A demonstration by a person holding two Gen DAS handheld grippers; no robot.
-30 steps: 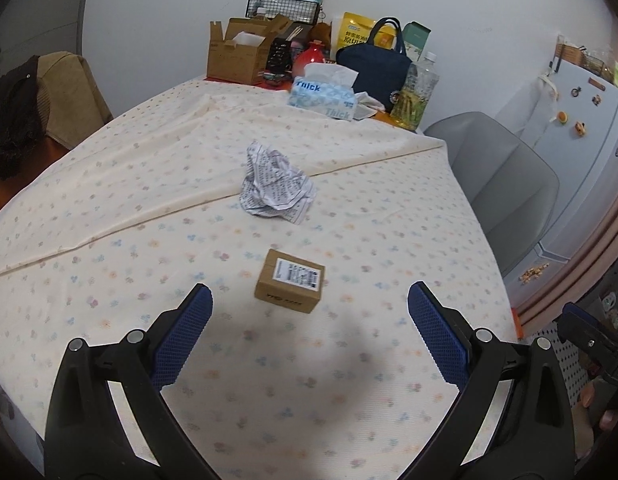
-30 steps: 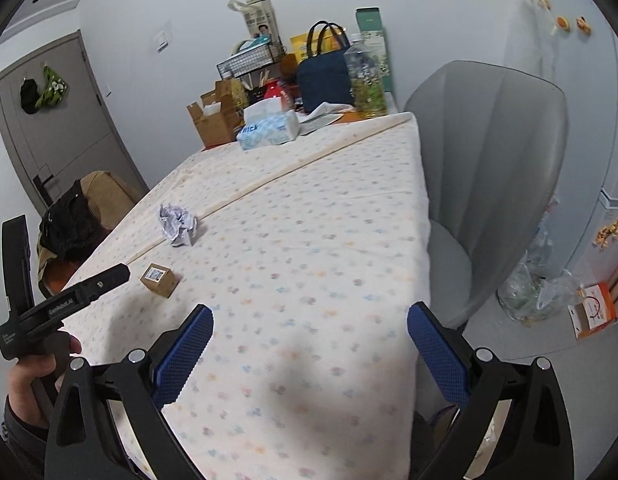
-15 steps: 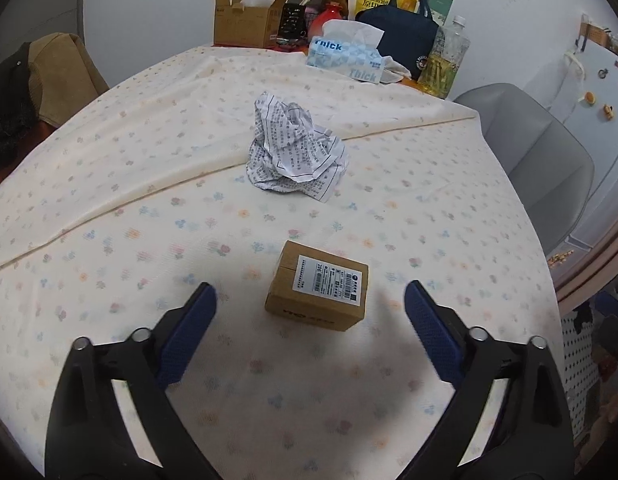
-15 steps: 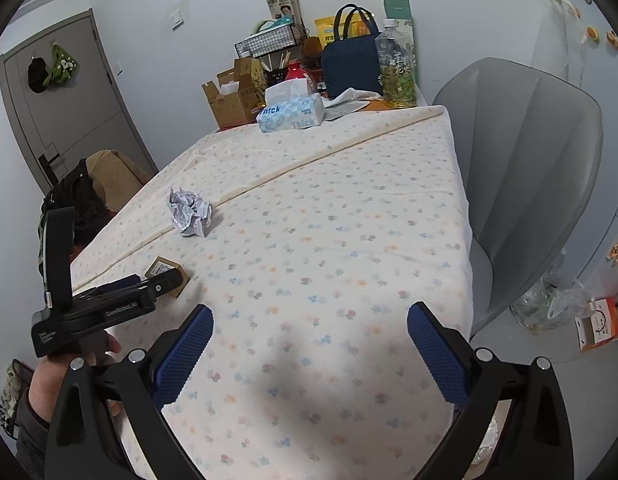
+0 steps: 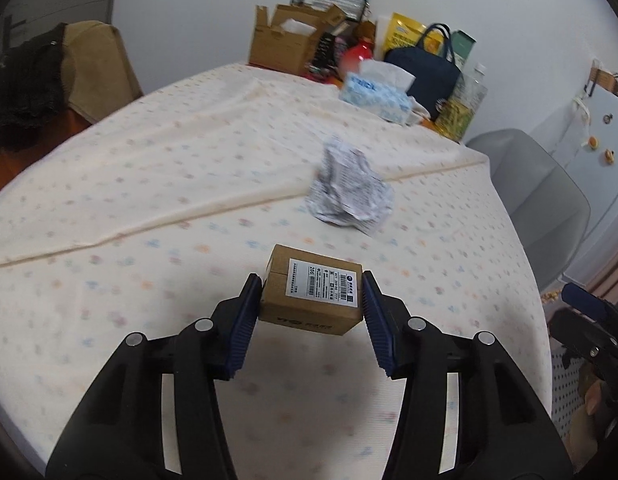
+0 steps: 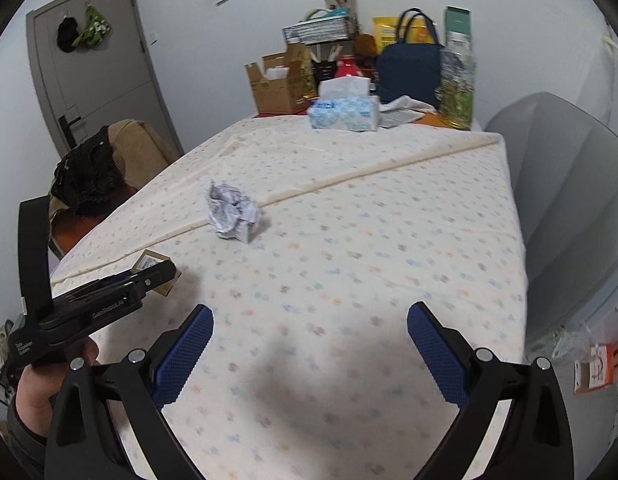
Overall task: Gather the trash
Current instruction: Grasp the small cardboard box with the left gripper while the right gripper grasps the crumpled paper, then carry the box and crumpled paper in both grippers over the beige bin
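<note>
left wrist view: left gripper [image 5: 312, 300] jaws just closing, blue pads pinching small cardboard box [image 5: 313, 289] above tablecloth [image 5: 149, 184]; crumpled paper [image 5: 349, 188] just beyond. right gripper [image 6: 309, 344] spread wide, empty.

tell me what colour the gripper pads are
Blue pads, clearest in the left wrist view.

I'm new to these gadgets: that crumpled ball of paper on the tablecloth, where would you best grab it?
Across its middle, probably from above and the near side. The crumpled paper is a squashy, uneven lump standing alone on the tablecloth, so the open right gripper could straddle it and squeeze.
</note>
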